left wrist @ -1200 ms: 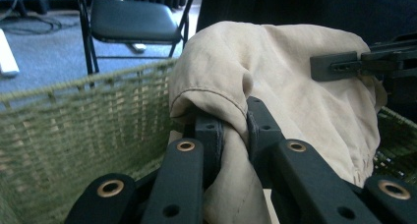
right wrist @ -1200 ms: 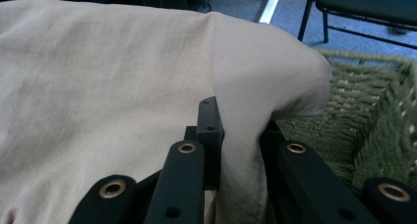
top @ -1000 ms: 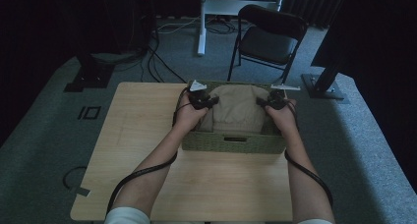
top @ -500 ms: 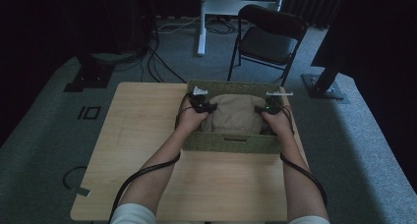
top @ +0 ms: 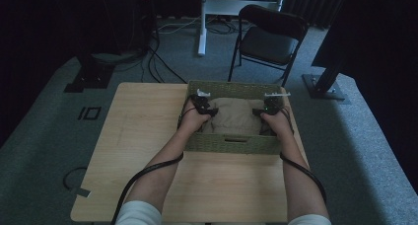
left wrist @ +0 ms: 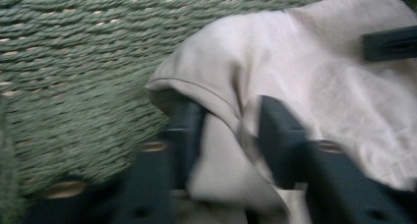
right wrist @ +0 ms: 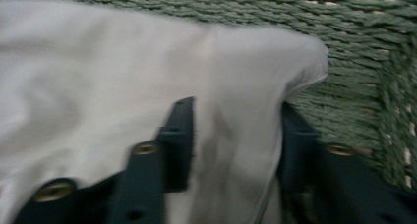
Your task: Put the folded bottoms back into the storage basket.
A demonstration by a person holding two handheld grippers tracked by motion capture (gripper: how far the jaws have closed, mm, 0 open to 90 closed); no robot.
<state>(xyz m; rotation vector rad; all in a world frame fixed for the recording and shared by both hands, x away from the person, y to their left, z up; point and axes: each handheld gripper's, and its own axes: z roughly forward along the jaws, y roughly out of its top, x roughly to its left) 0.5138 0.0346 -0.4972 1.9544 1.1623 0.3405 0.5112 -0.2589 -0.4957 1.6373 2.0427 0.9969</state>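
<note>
Inside, the left gripper (left wrist: 226, 130) pinches a fold of beige cloth (left wrist: 305, 81) between nearly closed jaws; the right gripper (right wrist: 236, 140) likewise clamps the cloth's corner. Cloth lies in the green woven basket (top: 231, 144) at table's (top: 143, 136) two o'clock.

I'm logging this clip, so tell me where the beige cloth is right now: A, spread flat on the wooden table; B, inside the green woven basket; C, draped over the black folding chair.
B: the beige cloth lies inside the green woven basket, with both tools gripping its ends.

No readable text, labels or numbers, views perhaps too dim
</note>
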